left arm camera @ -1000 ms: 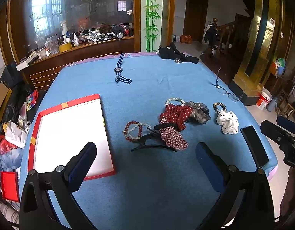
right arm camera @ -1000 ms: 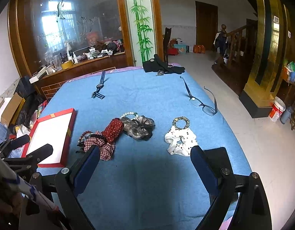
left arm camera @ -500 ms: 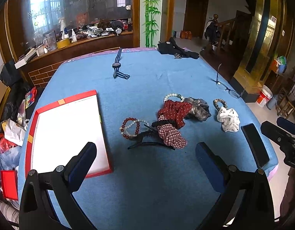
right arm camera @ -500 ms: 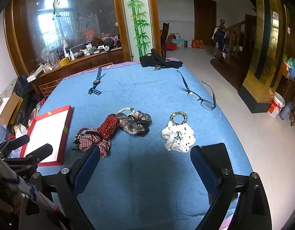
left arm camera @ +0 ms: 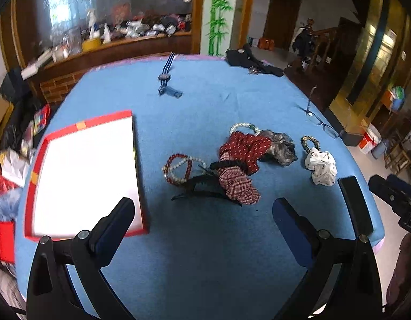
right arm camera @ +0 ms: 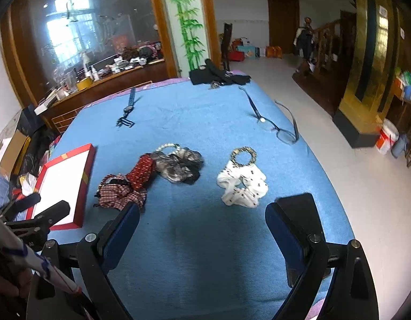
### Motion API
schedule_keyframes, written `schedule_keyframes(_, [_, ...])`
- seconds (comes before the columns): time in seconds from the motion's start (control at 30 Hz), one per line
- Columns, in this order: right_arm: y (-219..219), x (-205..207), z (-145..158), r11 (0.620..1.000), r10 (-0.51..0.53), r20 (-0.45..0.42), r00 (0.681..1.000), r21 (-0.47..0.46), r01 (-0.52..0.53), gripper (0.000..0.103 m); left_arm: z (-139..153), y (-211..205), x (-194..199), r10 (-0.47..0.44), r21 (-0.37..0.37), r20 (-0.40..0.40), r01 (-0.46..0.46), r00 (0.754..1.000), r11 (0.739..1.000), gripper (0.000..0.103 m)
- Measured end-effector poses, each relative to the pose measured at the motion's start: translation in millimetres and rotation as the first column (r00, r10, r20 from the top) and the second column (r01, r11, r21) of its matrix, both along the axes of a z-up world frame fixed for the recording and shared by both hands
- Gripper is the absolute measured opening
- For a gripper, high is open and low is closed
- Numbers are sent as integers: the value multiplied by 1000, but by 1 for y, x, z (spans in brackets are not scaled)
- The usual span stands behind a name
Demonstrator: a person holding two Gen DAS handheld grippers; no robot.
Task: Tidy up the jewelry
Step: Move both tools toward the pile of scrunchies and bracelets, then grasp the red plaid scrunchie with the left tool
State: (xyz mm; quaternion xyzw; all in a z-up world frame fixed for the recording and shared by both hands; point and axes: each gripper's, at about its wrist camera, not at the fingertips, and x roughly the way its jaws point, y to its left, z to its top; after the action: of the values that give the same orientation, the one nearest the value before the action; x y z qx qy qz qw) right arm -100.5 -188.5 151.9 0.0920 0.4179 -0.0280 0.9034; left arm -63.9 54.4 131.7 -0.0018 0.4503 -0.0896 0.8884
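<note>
A red-rimmed white box (left arm camera: pixel 82 170) lies at the left of the blue table (left arm camera: pixel 205 261); it also shows in the right wrist view (right arm camera: pixel 64 184). Beside it lie red and white bead bracelets (left arm camera: pixel 178 168), a black hair claw (left arm camera: pixel 202 186), a plaid scrunchie (left arm camera: pixel 237 184), a red dotted scrunchie (left arm camera: pixel 245 146), a grey scrunchie (left arm camera: pixel 280 149), a pearl bracelet (left arm camera: pixel 242 126), a white dotted scrunchie (right arm camera: pixel 242 184) and a leopard hair tie (right arm camera: pixel 244 154). My left gripper (left arm camera: pixel 202 224) is open and empty above the near table. My right gripper (right arm camera: pixel 202 229) is open and empty before the white scrunchie.
Glasses (right arm camera: pixel 277 128) lie at the right edge. A striped watch strap (left arm camera: pixel 166 77) and black cloth (left arm camera: pixel 251 61) lie at the far side. A black phone (right arm camera: pixel 299 213) lies near the right gripper's right finger. Clutter sits on the floor left of the table.
Both grippers have drawn slightly back and up, so the items sit a little farther up the views. Both stay open and empty. Nothing on the table has moved.
</note>
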Motion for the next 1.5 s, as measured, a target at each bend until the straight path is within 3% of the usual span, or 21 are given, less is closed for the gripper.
schedule_keyframes(0.17, [-13,7,-11,999,-24,-47,999,28,26,97,-18,14,8,24,-96,-89,-32,996,995,102])
schedule_keyframes(0.3, [-16,10,-19,999,-9,-67,998,35,12,96,-37,18,11,31,-111,-155,-49,987,993,102])
schedule_keyframes(0.5, [-30,14,-31,998,-23,-105,994,58,29,89,-41,-1,9,-15,-119,-165,-5,986,993,102])
schedule_keyframes(0.8, [-51,13,-40,997,-50,-124,991,56,57,89,-37,-36,32,-49,-116,-151,31,987,993,102])
schedule_keyframes(0.93, [-60,13,-43,996,-65,-128,990,57,72,89,-41,-49,48,-56,-91,-152,42,987,995,78])
schedule_keyframes(1.0, [-64,13,-45,995,-68,-133,989,57,76,89,-47,-53,56,-47,-78,-166,34,985,996,73])
schedule_keyframes(1.1, [-68,13,-48,995,-71,-139,988,55,79,89,-58,-58,64,-39,-61,-186,28,982,998,57])
schedule_keyframes(1.2, [-72,13,-49,995,-71,-142,987,53,79,89,-70,-64,71,-43,-45,-221,34,974,998,24])
schedule_keyframes(1.27, [-74,14,-49,995,-72,-143,987,54,81,89,-73,-64,72,-49,-58,-240,36,970,998,14])
schedule_keyframes(1.3, [-75,15,-49,995,-73,-143,987,56,82,89,-70,-63,70,-49,-65,-228,35,972,997,10])
schedule_keyframes(1.5, [-78,26,-47,994,-71,-132,989,73,81,89,-24,-56,58,-112,-166,-147,87,983,982,9])
